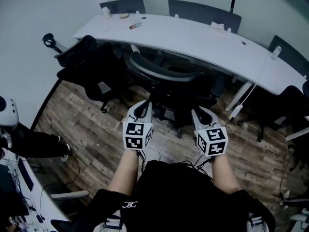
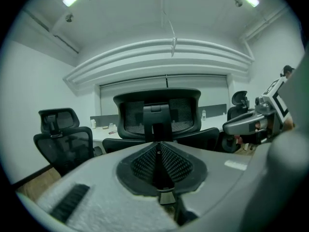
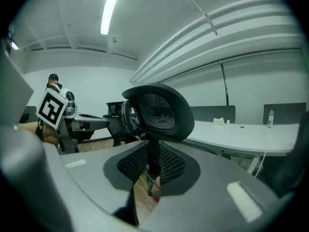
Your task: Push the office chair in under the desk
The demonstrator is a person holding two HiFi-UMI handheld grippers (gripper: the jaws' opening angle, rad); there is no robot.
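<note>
The black mesh office chair [image 1: 166, 83] stands at the near edge of the curved white desk [image 1: 193, 40], its seat partly beneath the top. Its headrest fills the left gripper view [image 2: 157, 112] and the right gripper view [image 3: 159, 111]. My left gripper [image 1: 144, 104] [image 2: 158, 146] is held just behind the chair's back on the left, jaws shut with nothing between them. To the right of it my right gripper [image 1: 198, 112] [image 3: 152, 151] is also behind the back, jaws a narrow way apart and holding nothing. Neither clearly touches the chair.
Another black chair [image 1: 89, 66] [image 2: 63, 139] stands left of the task chair, and one more [image 1: 285, 105] at the right. Grey chairs [image 1: 203, 11] line the desk's far side. A white cable [image 1: 241, 105] hangs off the desk. A person's leg [image 1: 34, 144] is at the left.
</note>
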